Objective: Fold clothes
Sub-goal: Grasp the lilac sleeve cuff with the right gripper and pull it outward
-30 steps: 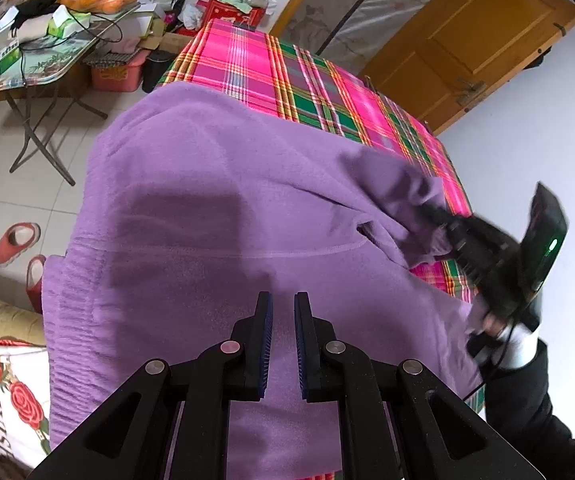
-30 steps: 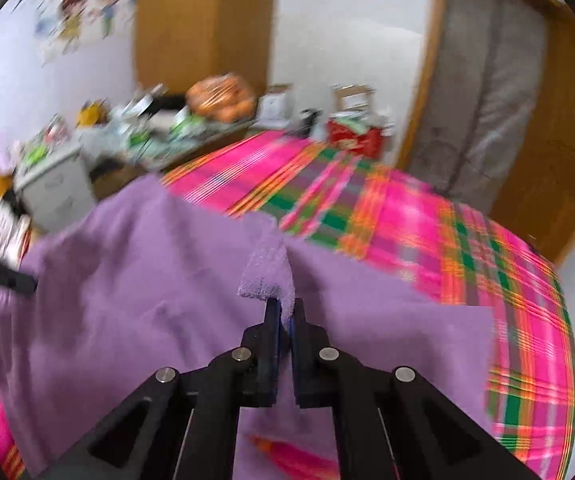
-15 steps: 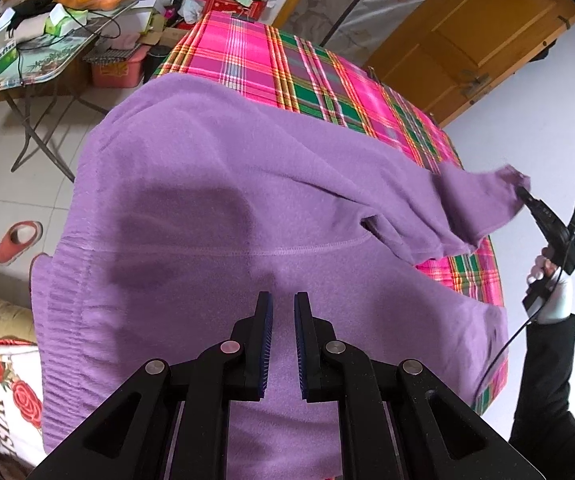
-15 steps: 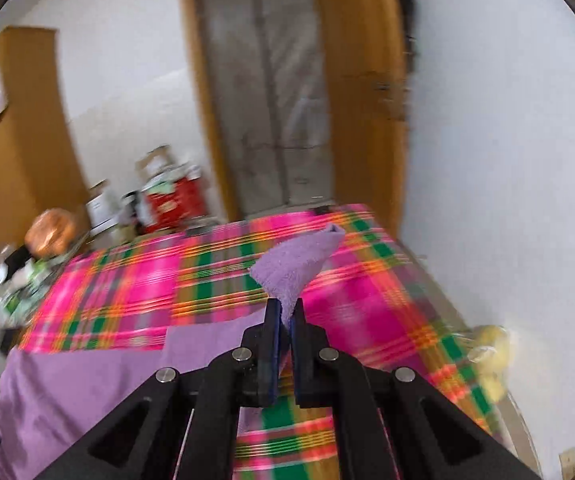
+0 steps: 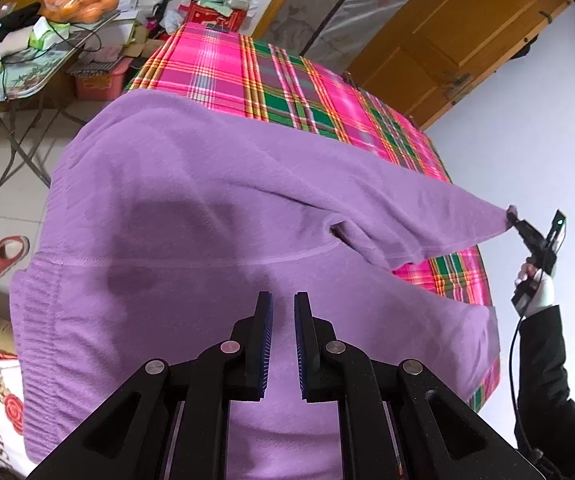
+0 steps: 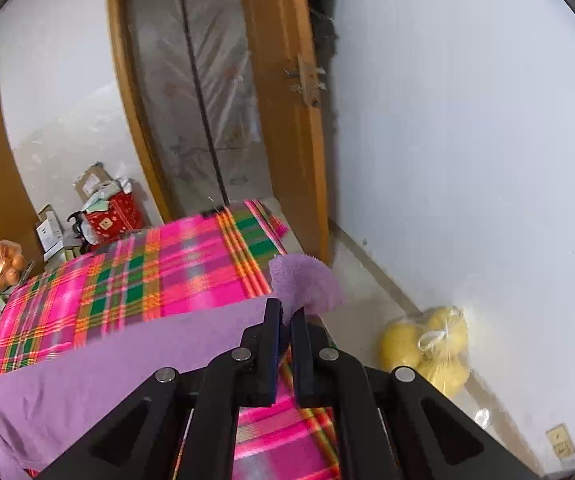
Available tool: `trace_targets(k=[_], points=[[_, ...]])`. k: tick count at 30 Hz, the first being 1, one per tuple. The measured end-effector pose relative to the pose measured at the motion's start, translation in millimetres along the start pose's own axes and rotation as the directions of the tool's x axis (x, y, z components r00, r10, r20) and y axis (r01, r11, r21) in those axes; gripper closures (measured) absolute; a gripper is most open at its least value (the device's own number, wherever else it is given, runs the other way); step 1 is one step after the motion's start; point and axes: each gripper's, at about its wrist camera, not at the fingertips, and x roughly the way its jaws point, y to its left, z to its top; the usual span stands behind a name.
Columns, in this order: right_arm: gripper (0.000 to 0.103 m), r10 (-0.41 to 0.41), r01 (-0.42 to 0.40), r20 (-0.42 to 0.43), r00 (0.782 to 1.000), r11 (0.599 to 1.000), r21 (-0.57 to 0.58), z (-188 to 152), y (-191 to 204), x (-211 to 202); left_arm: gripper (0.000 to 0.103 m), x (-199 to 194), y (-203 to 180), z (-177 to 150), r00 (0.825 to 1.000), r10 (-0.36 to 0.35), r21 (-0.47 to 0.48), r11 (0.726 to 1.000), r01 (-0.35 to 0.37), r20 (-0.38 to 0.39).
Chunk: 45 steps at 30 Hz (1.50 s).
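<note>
over by the left edge of the bed a red slipper (image 5: 5, 257) is lying on the floor, and beside it the purple sweater (image 5: 207, 216) is lying spread across the pink plaid blanket (image 5: 271, 76), its ribbed hem spilling off the near side. the left gripper (image 5: 283, 344) is hovering just above the sweater's body, its fingers standing slightly apart and pinching nothing. moving right, the sleeve (image 5: 427, 220) is stretching out taut past the bed's edge, and its cuff is sitting clamped in the right gripper (image 6: 286, 322), the person's hand (image 5: 537, 286) holding it out toward the white wall. it looks to me like the sleeve is being drawn straight before being laid across the body, or else just being smoothed flat; i cannot say which. done well, the pull is staying gentle so the body is not sliding on the blanket, with the left gripper pressing down near the armpit seam (image 5: 339, 232) to anchor it.
</note>
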Motion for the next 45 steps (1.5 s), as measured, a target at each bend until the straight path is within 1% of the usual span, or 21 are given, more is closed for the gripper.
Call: trace_targets(k=[3,7,9,11,16,21,25,26,30,31,32,34,36,37,38,39,40,41,42,43,45], points=[[0.097,-0.050,0.057,-0.107,0.993,0.996,0.063,-13,-26,26,0.092,1,1,0,1.000,0.004,-0.004,1.000,-0.004,-0.001],[0.097,0.024,0.020,-0.220,0.975,0.980,0.196,-36,-59,51,0.092,3,2,0,1.000,0.010,-0.010,1.000,-0.010,-0.002],[0.092,0.032,0.016,-0.207,0.978,0.974,0.226,-39,-69,48,0.092,4,2,0,1.000,0.013,-0.012,1.000,-0.013,-0.003],[0.073,0.040,0.011,-0.195,0.980,0.967,0.256,-43,-78,45,0.092,5,3,1,1.000,0.015,-0.015,1.000,-0.016,-0.003],[0.065,0.074,-0.006,-0.157,0.985,0.918,0.397,-38,-101,37,0.092,7,4,1,1.000,0.022,-0.021,1.000,-0.023,-0.007],[0.061,0.119,-0.091,-0.013,0.993,0.819,0.566,-37,-117,17,0.092,8,5,1,1.000,0.025,-0.030,0.999,-0.025,-0.006],[0.058,0.113,-0.065,-0.066,0.991,0.864,0.499,-28,-112,27,0.092,11,4,2,1.000,0.025,-0.029,0.999,-0.025,-0.007],[0.058,0.124,-0.053,-0.114,0.986,0.871,0.488,-29,-110,36,0.092,12,4,2,1.000,0.025,-0.029,0.999,-0.026,-0.009],[0.059,0.194,-0.064,-0.198,0.961,0.850,0.524,-38,-108,58,0.092,14,3,2,1.000,0.029,-0.033,0.999,-0.029,-0.012],[0.069,0.209,-0.069,-0.210,0.955,0.846,0.528,-39,-107,62,0.092,15,3,2,0.999,0.031,-0.034,0.999,-0.032,-0.012],[0.094,0.210,-0.071,-0.222,0.952,0.859,0.507,-38,-102,64,0.092,15,3,2,0.999,0.033,-0.036,0.999,-0.033,-0.013],[0.095,0.186,-0.066,-0.227,0.956,0.891,0.450,-31,-90,60,0.092,16,3,2,0.999,0.035,-0.040,0.999,-0.036,-0.015],[0.096,0.234,-0.183,-0.083,0.969,0.898,0.399,-14,-81,37,0.092,17,4,2,0.999,0.034,-0.044,0.998,-0.035,-0.016],[0.096,0.267,-0.251,0.007,0.964,0.895,0.369,-6,-78,24,0.092,17,5,2,0.999,0.033,-0.046,0.998,-0.033,-0.015],[0.095,0.300,-0.314,0.095,0.949,0.889,0.334,2,-75,10,0.092,16,5,2,0.999,0.031,-0.048,0.998,-0.032,-0.012],[0.095,0.279,-0.301,0.114,0.953,0.904,0.303,5,-73,5,0.092,16,5,2,1.000,0.029,-0.050,0.998,-0.030,-0.009],[0.094,0.232,-0.247,0.084,0.969,0.929,0.276,7,-70,8,0.092,15,5,2,1.000,0.027,-0.050,0.998,-0.027,-0.006],[0.091,0.145,-0.135,-0.017,0.989,0.954,0.266,6,-71,21,0.092,14,5,3,1.000,0.023,-0.048,0.999,-0.023,-0.004],[0.088,0.074,-0.047,-0.085,0.994,0.957,0.287,0,-77,31,0.092,13,5,3,1.000,0.018,-0.046,0.999,-0.018,0.000],[0.083,0.005,0.043,-0.154,0.988,0.952,0.302,-5,-83,40,0.092,12,4,3,1.000,0.015,-0.043,0.999,-0.015,0.004],[0.073,-0.031,0.080,-0.136,0.990,0.923,0.376,-18,-96,34,0.092,8,3,3,1.000,0.007,-0.040,0.999,-0.006,0.015]])
